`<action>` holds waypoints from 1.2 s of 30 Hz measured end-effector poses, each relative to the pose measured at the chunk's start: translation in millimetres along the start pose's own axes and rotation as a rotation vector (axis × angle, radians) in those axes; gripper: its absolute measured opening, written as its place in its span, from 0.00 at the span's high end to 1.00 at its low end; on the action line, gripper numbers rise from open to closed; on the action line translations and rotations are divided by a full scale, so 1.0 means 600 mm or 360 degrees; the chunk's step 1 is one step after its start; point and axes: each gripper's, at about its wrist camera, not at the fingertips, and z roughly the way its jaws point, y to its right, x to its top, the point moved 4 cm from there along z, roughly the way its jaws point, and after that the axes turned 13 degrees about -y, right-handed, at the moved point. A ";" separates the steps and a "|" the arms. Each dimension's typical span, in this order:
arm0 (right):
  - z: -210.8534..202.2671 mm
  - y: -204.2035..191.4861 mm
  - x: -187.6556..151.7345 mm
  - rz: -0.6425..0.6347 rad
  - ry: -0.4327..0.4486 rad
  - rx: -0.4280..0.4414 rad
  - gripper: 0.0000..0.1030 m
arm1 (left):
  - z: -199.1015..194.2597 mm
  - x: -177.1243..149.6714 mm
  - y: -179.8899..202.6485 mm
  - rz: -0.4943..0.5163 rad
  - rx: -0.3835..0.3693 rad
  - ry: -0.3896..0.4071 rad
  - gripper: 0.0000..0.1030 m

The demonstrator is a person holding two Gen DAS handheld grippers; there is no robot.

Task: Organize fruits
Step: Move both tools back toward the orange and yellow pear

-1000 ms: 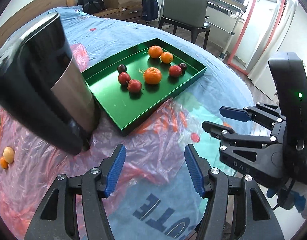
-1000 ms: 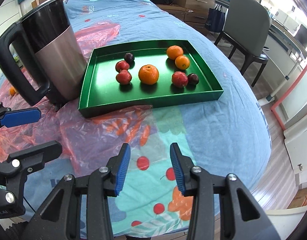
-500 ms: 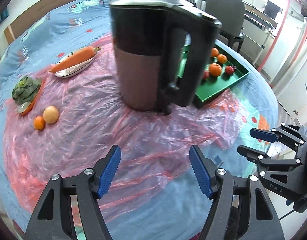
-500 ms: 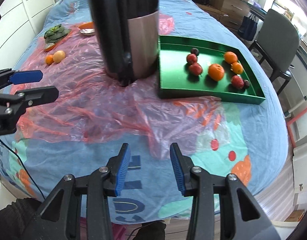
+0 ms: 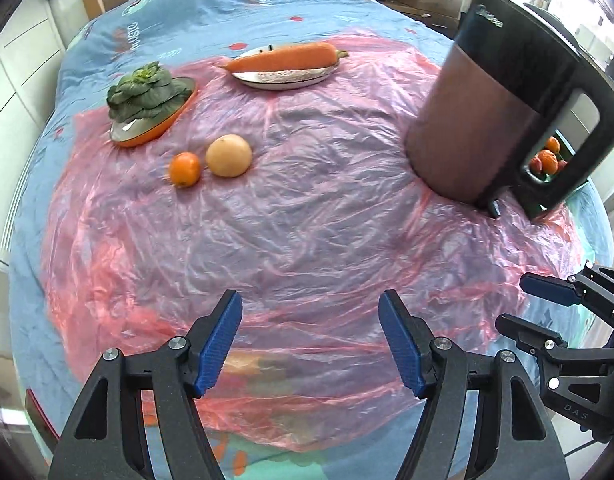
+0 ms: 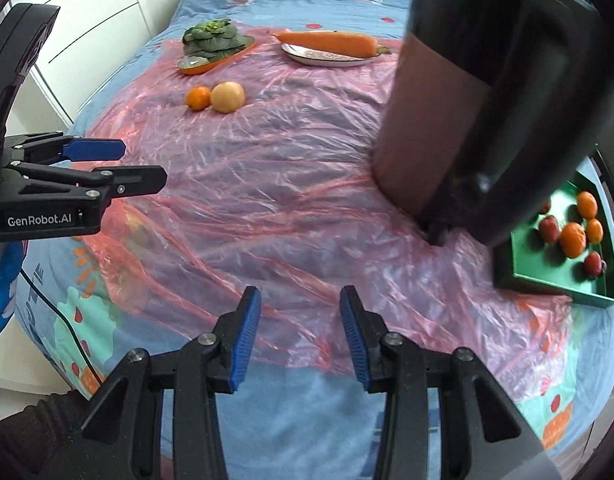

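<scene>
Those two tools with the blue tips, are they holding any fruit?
No. The left tool and the right tool are both open and empty, above the pink plastic sheet.

Both views swung away from the green rectangular tray (image 6: pixel 563 286) toward the pink plastic sheet (image 5: pixel 307 220) on the bed. Tray with its fruit now at far right edge of right wrist view; in left wrist view only glimpsed through the handle of the black-and-steel kettle (image 5: pixel 503 120), which shifted from left side to right. Small orange tangerine (image 5: pixel 184 169) and pale yellow round fruit (image 5: pixel 229 155) now nearer centre. Left claw (image 5: pixel 310 340) jaws have just been opening, nothing between them.
</scene>
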 end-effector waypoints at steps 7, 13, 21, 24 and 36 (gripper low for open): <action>0.041 -0.065 0.070 -0.0146 0.0007 0.0055 0.32 | 0.031 -0.011 -0.079 -0.0124 0.0025 -0.0024 0.37; 0.065 -0.096 0.120 -0.0214 0.0034 0.0091 0.32 | 0.055 0.006 -0.124 -0.0168 0.0041 0.0009 0.37; 0.105 -0.113 0.212 -0.0225 0.0136 0.0135 0.32 | 0.081 0.093 -0.201 -0.0191 0.0114 0.0173 0.37; 0.122 -0.121 0.253 -0.0240 0.0184 0.0152 0.27 | 0.099 0.125 -0.226 -0.0200 0.0129 0.0202 0.37; 0.186 -0.148 0.361 -0.0352 0.0246 0.0102 0.21 | 0.151 0.174 -0.245 -0.0122 0.0153 0.0219 0.37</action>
